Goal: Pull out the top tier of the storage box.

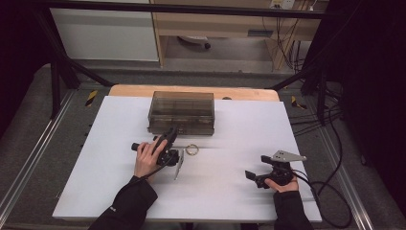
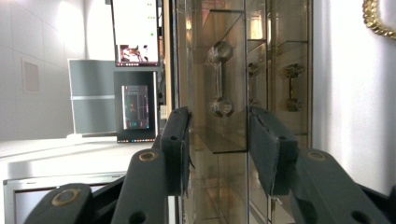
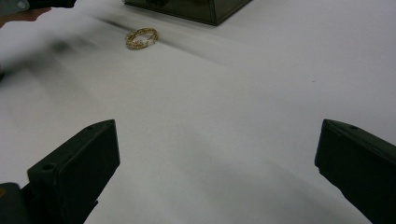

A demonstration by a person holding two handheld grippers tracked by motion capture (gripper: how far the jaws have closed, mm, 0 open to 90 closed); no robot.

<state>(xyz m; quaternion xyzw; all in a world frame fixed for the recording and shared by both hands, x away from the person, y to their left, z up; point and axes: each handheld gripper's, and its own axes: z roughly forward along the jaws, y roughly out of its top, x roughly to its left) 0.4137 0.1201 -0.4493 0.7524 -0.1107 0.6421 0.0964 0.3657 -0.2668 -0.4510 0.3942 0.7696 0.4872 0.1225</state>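
Observation:
A smoky see-through drawer box [image 1: 181, 112] stands at the back middle of the white table [image 1: 95, 158]. A person's left hand holds my left gripper [image 1: 171, 132] rolled on its side, jaws at the box's front. In the left gripper view the left gripper [image 2: 219, 126] is open. A clear drawer handle [image 2: 219, 77] sits just past its tips, with a gap on both sides. A gold bracelet [image 1: 192, 149] lies on the table right of that gripper. My right gripper [image 1: 253, 177] rests low at the front right, open wide over bare table [image 3: 217, 135], facing the bracelet [image 3: 141, 38] and box [image 3: 196, 7].
Black frame struts [image 1: 62, 62] rise at the table's back corners. Cables [image 1: 330, 191] trail off the right edge from the right gripper. A wooden strip [image 1: 191, 90] runs behind the box. A lit screen [image 2: 135, 32] shows beyond the box in the left gripper view.

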